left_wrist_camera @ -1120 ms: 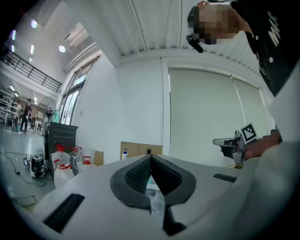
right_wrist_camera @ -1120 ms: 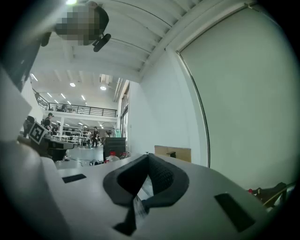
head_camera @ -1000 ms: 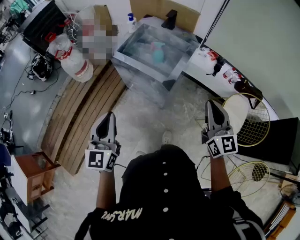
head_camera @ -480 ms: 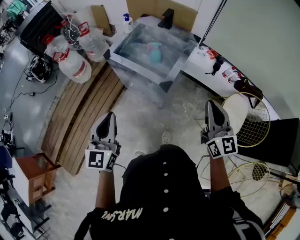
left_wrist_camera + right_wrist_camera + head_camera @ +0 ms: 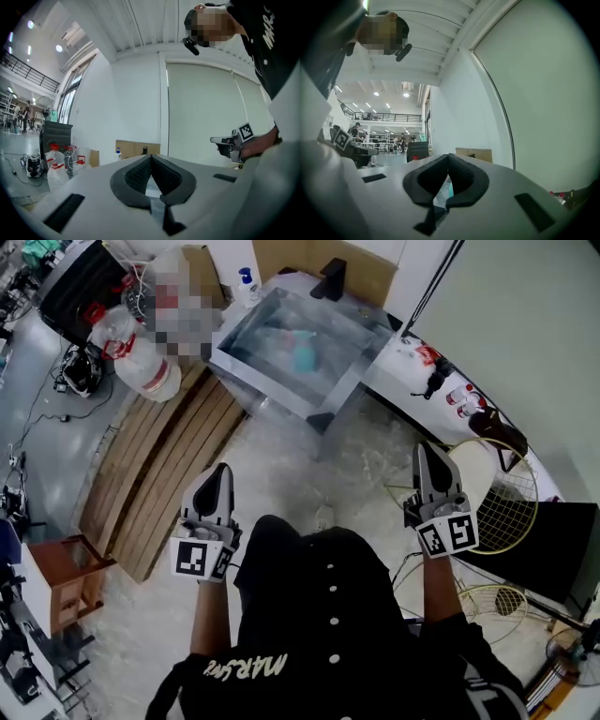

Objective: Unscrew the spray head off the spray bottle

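A teal spray bottle [image 5: 302,351] stands on a clear-topped table [image 5: 246,364] far ahead of me in the head view. Both grippers are held out in the air at waist height, well short of the table. My left gripper [image 5: 222,470] is shut with nothing in it; its dark pads [image 5: 140,172] meet at the tip in the left gripper view. My right gripper [image 5: 423,449] is also shut and empty. In the right gripper view its pads [image 5: 461,178] touch, and a sliver of teal [image 5: 448,189] shows through the gap below them.
Large water jugs [image 5: 141,367] stand left of the table, beside a run of wooden planks [image 5: 155,479]. A wooden stool [image 5: 58,579] is at the lower left. Rackets [image 5: 502,498] and a black case [image 5: 553,540] lie at the right. A white pump bottle [image 5: 246,279] stands by the cardboard.
The table with the bottle has slid slightly left and nearer in the head view as the person moves forward. Both grippers keep their places in front of the body, still shut.
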Demonstrator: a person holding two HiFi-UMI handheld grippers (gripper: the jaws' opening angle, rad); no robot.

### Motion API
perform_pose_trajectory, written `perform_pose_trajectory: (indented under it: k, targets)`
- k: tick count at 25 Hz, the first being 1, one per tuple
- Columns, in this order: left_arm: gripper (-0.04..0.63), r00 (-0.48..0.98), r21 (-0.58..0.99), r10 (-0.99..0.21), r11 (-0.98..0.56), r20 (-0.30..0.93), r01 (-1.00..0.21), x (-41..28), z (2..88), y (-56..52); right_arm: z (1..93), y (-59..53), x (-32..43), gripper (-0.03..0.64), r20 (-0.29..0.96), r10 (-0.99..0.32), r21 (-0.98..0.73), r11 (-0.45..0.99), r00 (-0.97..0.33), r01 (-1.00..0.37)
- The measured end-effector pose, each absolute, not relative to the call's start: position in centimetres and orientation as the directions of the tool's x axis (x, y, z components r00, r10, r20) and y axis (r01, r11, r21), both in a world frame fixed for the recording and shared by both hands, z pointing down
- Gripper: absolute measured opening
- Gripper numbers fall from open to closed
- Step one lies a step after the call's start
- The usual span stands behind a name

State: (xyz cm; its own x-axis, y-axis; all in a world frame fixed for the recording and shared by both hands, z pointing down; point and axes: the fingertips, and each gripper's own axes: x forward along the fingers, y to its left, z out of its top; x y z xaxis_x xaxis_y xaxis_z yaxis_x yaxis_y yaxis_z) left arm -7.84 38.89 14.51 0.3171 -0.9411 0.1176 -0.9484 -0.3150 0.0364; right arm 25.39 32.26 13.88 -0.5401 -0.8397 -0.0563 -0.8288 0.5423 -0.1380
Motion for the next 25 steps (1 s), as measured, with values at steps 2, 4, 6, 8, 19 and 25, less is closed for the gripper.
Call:
perform_pose_trajectory:
  k: [2, 4, 6, 8, 19, 25]
  targets:
    - [0.025, 0.309, 0.037, -0.942, -0.307, 0.128, -0.951, -7.8, 14.9, 38.4, 14.1, 31.4, 25.2, 0.012, -0.050, -0.836, -0.135, 0.548, -0.546, -0.826]
    - [0.025, 0.311, 0.038, -0.941, -0.308, 0.137, -0.951, -8.1, 15.0, 37.8, 14.2, 30.6, 24.5, 0.012, -0.044, -0.833, -0.138, 0.552, -0.552, -0.822]
    - [0.026, 0.319, 0.033, -0.937, -0.318, 0.141, -0.948, -8.3, 15.1, 37.0, 14.2, 29.8, 23.8, 0.014, -0.037, -0.832, -0.138, 0.553, -0.554, -0.822]
    - [0.026, 0.328, 0.038, -0.935, -0.326, 0.133, -0.945, -8.6, 15.1, 35.6, 14.3, 28.7, 23.1, 0.013, -0.032, -0.832, -0.127, 0.553, -0.554, -0.823]
    - [0.026, 0.497, 0.097, -0.864, -0.490, 0.074, -0.866, -9.3, 15.2, 24.1, 14.5, 18.8, 18.3, 0.013, -0.005, -0.834, -0.089, 0.550, -0.552, -0.831]
    - [0.026, 0.609, 0.038, -0.783, -0.610, 0.125, -0.792, -9.7, 16.3, 16.6, 14.2, 12.2, 14.0, 0.012, 0.034, -0.816, -0.041, 0.575, -0.576, -0.817]
